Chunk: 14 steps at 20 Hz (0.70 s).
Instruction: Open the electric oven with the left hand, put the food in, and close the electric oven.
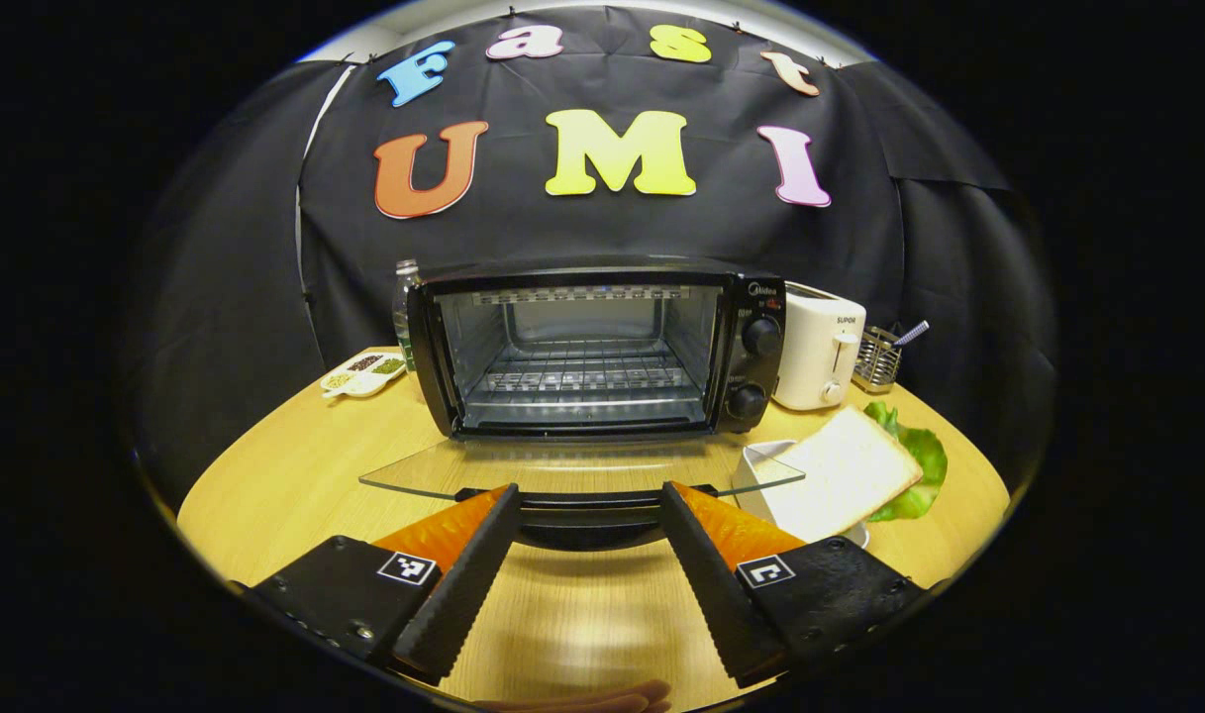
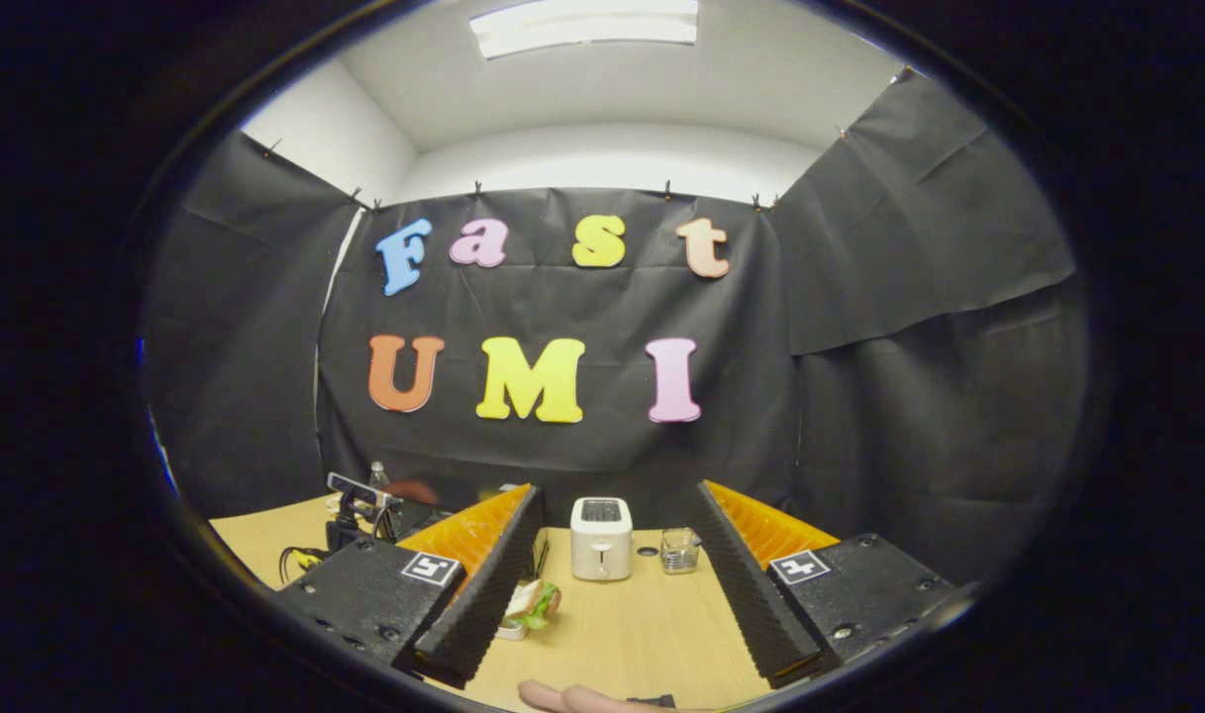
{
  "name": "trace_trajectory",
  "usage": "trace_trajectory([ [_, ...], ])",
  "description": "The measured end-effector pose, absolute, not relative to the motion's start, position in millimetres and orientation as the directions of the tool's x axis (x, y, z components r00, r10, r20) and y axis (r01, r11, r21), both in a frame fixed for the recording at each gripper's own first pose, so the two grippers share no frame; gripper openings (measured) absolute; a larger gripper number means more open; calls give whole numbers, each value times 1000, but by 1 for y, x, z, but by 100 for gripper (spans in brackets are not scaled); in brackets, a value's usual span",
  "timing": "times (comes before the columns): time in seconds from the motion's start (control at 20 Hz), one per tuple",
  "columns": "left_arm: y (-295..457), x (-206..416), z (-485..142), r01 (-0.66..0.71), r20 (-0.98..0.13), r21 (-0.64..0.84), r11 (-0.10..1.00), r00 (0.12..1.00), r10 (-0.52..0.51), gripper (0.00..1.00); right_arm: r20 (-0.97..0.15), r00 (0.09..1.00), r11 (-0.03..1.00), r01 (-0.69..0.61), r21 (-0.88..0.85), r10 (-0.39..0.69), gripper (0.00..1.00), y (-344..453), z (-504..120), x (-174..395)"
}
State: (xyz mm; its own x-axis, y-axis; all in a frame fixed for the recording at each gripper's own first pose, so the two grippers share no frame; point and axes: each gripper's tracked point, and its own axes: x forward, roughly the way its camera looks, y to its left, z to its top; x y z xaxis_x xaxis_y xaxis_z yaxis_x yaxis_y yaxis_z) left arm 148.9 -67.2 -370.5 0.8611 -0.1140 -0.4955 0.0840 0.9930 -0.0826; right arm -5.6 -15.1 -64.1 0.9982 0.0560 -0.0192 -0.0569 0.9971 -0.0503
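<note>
Both fingers of your left gripper (image 1: 589, 495) stood wide apart, flanking the handle (image 1: 587, 512) of the oven (image 1: 602, 347)'s lowered glass door, gripping nothing. Your right gripper (image 2: 617, 495) gaped empty; the sandwich (image 1: 845, 473) lay right of the door.

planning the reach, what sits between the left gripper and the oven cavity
In the left gripper view, the lowered glass door lies between the left gripper and the oven.

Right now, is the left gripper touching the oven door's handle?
Cannot tell. In the left gripper view, the left gripper is open and its fingers straddle the oven door handle, but it hides any gap or contact.
</note>
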Motion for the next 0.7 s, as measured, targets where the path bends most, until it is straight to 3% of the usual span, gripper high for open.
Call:
trace_trajectory([
  [0.35, -73, 128, -419, 70, -609, -114, 991, 784, -125, 94, -31, 998, 998, -48, -48, 47, 99, -15, -75, 2],
  [0.4, -74, 134, -412, 78, -571, -106, 991, 811, -125, 95, -41, 998, 998, -49, -48, 47, 99, -14, -80, 5],
  [0.45, -72, 135, -416, 82, -572, -102, 991, 810, -126, 81, -55, 997, 998, -52, -48, 49, 99, -13, -84, 7],
  [0.5, -71, 134, -416, 78, -574, -106, 991, 809, -125, 94, -68, 996, 998, -53, -44, 50, 99, -12, -88, 11],
  [0.7, -66, 131, -395, 77, -535, -148, 986, 832, -145, 94, -106, 993, 997, -53, -49, 47, 99, -13, -99, 33],
])
